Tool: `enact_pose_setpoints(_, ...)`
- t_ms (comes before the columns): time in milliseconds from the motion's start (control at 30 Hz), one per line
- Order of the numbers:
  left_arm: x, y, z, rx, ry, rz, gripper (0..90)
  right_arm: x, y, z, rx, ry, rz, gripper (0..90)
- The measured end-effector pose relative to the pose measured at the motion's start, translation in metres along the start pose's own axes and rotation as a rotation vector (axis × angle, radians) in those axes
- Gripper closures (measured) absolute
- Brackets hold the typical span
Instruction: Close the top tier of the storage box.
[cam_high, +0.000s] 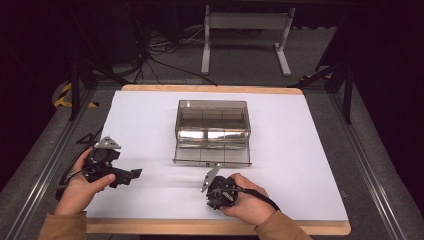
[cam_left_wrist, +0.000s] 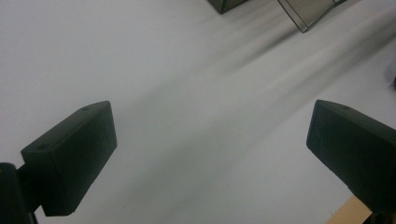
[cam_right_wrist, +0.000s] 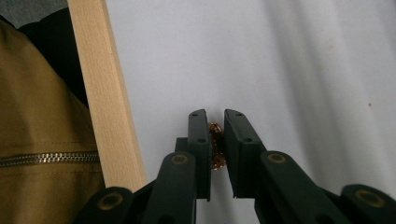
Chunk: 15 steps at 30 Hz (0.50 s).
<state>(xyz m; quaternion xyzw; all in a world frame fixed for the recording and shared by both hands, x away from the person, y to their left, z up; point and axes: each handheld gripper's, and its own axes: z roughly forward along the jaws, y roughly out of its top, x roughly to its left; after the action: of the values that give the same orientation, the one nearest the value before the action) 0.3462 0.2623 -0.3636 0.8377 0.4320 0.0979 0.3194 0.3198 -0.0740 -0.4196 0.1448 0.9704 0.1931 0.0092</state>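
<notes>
Pinching one small brown piece (cam_right_wrist: 215, 145), right tool (cam_right_wrist: 215, 133); left tool (cam_left_wrist: 210, 154) wide; one clear box (cam_high: 212, 131).

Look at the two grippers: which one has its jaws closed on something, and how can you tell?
The right gripper: its jaws pinch a small golden-brown object. The left gripper has its jaws spread wide, with only the white table between them.
</notes>
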Motion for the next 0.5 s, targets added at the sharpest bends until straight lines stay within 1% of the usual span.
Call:
enact_pose_setpoints(67, 0.0001, 0.0000, -0.0001, 0.000, 0.000, 0.000, 2.3, -0.0009, -0.0004, -0.0003, 0.002, 0.015, 0.005, 85.6)
enact_pose_setpoints(200, 0.0005, 0.0000, -0.0005, 0.000, -0.001, 0.001, 2.3, -0.0009, -0.0003, -0.0007, 0.005, 0.018, 0.019, 86.4)
enact_pose_setpoints(333, 0.0009, 0.0000, -0.0006, -0.001, -0.002, 0.003, 2.3, -0.0011, 0.0002, -0.0019, -0.002, 0.009, 0.020, 87.2)
enact_pose_setpoints(400, 0.0009, 0.0000, -0.0005, 0.000, -0.003, 0.001, 2.3, -0.0006, 0.0005, -0.0032, -0.006, 0.023, 0.014, 87.2)
enact_pose_setpoints(433, 0.0009, -0.0001, -0.0004, 0.000, -0.004, -0.001, 2.3, 0.0007, 0.0008, -0.0046, -0.004, 0.023, 0.023, 87.2)
enact_pose_setpoints(500, 0.0009, -0.0002, -0.0005, -0.001, -0.002, 0.001, 2.3, 0.0016, 0.0015, -0.0073, -0.016, 0.020, 0.018, 87.2)
